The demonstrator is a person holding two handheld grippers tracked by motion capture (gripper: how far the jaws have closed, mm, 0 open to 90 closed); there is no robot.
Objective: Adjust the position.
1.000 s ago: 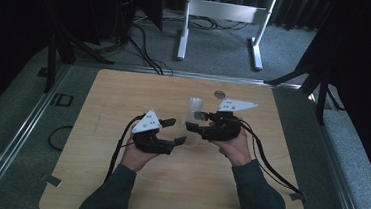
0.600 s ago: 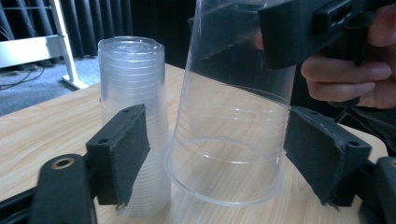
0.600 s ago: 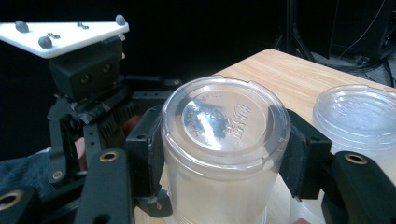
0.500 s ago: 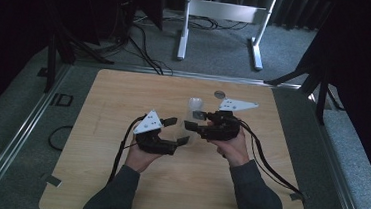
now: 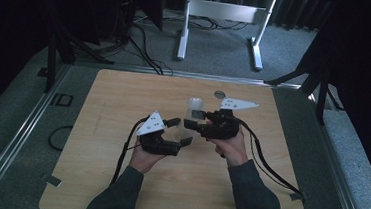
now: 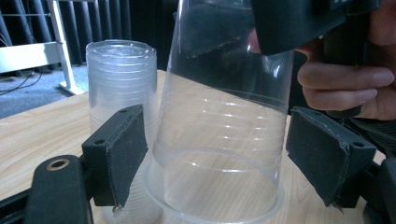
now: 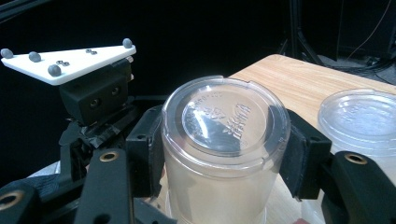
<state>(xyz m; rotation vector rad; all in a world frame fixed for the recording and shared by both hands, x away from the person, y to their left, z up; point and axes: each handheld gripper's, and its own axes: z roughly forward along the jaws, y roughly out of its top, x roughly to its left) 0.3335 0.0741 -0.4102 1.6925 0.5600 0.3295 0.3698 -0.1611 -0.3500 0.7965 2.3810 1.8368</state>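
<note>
Dark studio floor surrounds a wooden worktop [image 5: 123,109], where a stack of clear plastic cups [image 6: 122,88] stands inverted. Beside it, one upturned cup [image 7: 224,154] is pinched near its base by the right tool [image 5: 196,121]. The left tool [image 5: 179,132], jaws just opened, stands spread around the cup's rim without pressing. Judged from this, the cup is already separated; placing it remains.

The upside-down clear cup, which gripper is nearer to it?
Right. The right gripper clamps the cup near its base; the left gripper straddles its rim, pads apart from it.
</note>
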